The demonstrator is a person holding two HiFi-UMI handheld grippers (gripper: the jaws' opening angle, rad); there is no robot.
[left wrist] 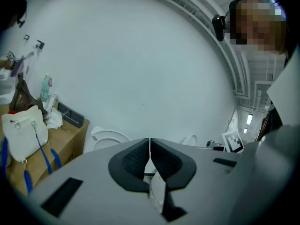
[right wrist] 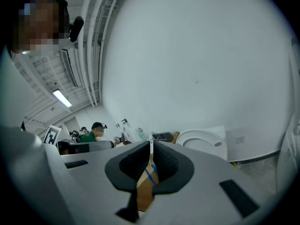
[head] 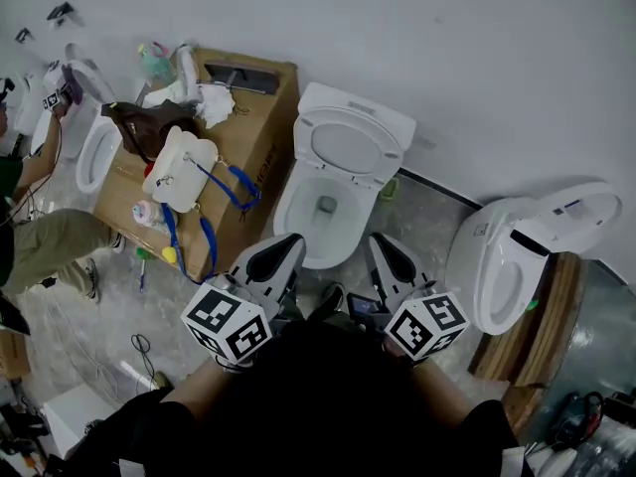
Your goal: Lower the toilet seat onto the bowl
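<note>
I hold my left gripper (head: 286,244) and my right gripper (head: 384,248) side by side in front of me, both pointing slightly downward at the white oval plastic toilet seat (head: 350,149). The seat is up, leaning back against the white cistern (head: 370,109) that stands at the pale grey wall (head: 477,58). Below it the white ceramic bowl (head: 294,207) is uncovered, with its front rim lying between and just beyond my two tools. Neither tool touches the seat or the bowl. In the left gripper view the black padded jaws of the left gripper (left wrist: 149,142) are pressed together with nothing between them, and the raised seat (left wrist: 106,138) shows past them to the left. In the right gripper view the jaws of the right gripper (right wrist: 150,147) are likewise closed and empty, with the seat (right wrist: 202,141) to their right. Just left of the toilet stands a brown cardboard box (head: 264,135) carrying a white bag with blue straps (head: 179,167) and a dark brown bag (head: 149,125). To the right, well apart from my toilet, a second white toilet (head: 495,266) sits on a wooden pallet (head: 543,318). At the far left another person in khaki trousers (head: 55,244) is beside a third toilet (head: 95,153).
</note>
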